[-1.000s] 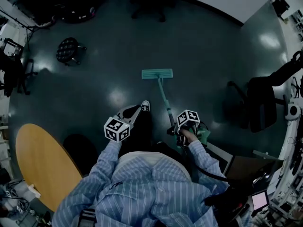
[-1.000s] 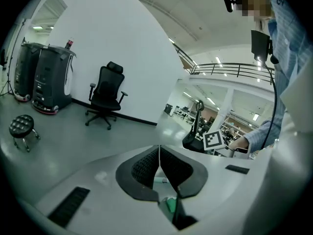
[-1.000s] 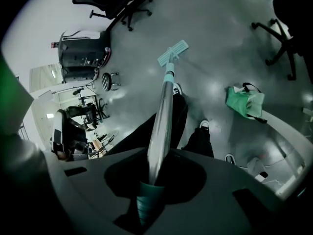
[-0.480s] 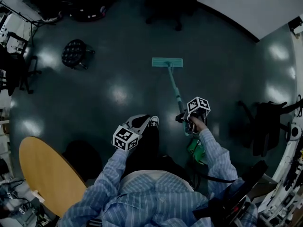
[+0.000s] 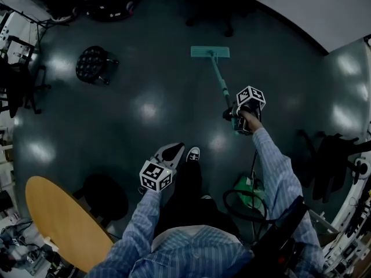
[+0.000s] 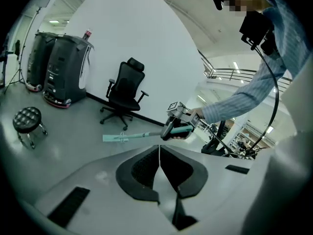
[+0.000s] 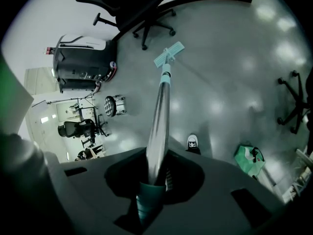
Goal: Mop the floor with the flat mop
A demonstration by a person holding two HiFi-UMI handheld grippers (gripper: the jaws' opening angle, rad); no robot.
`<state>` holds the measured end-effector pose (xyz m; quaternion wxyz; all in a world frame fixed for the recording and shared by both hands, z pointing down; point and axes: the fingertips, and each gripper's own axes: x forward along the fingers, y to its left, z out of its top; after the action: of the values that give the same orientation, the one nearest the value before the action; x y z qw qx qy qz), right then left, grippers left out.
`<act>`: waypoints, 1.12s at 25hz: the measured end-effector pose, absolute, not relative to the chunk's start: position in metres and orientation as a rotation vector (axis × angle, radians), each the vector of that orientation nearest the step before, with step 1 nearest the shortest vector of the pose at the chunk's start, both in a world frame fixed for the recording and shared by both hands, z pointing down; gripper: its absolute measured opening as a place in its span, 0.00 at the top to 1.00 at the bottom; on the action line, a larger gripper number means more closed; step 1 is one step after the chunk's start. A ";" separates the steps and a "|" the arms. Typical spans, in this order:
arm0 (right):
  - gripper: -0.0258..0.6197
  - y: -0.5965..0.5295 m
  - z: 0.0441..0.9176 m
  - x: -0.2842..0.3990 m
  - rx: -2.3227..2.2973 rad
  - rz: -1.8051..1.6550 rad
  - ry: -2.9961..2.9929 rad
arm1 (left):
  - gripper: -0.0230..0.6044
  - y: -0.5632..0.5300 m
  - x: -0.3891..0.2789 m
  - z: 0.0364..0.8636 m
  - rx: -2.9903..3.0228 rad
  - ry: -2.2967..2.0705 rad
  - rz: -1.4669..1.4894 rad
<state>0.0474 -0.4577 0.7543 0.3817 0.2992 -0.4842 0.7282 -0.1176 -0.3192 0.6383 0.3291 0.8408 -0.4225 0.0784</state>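
Two grippers show in our head view. Our right gripper (image 5: 233,118), right of centre in that frame, has its jaws clamped on the handle (image 5: 221,83) of the flat mop (image 5: 215,68). In the right gripper view the pale shaft runs straight up out of the dark jaw pads, with its teal grip end seated between them.

The mop's teal pad (image 5: 210,52) lies flat on the floor (image 5: 145,114) in the upper middle of the head view. The handle slants from it down and to the right into the gripper.

Our left gripper (image 5: 172,151) sits lower, near the centre of the head view, well apart from the mop and just beside our shoe (image 5: 193,153). In the left gripper view its jaws meet edge to edge with nothing between them. Past them, in the middle of that frame, we see the mop and the other gripper.

A round black stool (image 5: 93,64) stands at the upper left of the head view. An office chair (image 6: 124,89) stands by the white wall in the left gripper view. A wooden table (image 5: 58,219) curves through the lower left of the head view, and a green bag (image 5: 249,190) lies on the floor at lower right.
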 end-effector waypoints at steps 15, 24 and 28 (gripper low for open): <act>0.87 -0.581 0.774 0.007 0.860 1.878 -1.247 | 0.95 -0.280 -0.134 0.678 2.028 -1.120 0.181; 0.87 -0.487 0.766 0.038 0.840 1.859 -1.228 | 0.95 -0.261 -0.132 0.660 2.098 -1.122 0.195; 0.87 -0.418 0.762 0.055 0.824 1.859 -1.214 | 0.95 -0.236 -0.124 0.652 2.131 -1.113 0.209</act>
<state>0.0554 -0.4179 0.7618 0.3770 0.3223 -0.4747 0.7271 -0.1240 -0.2365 0.6519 0.3561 0.8251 -0.4310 0.0808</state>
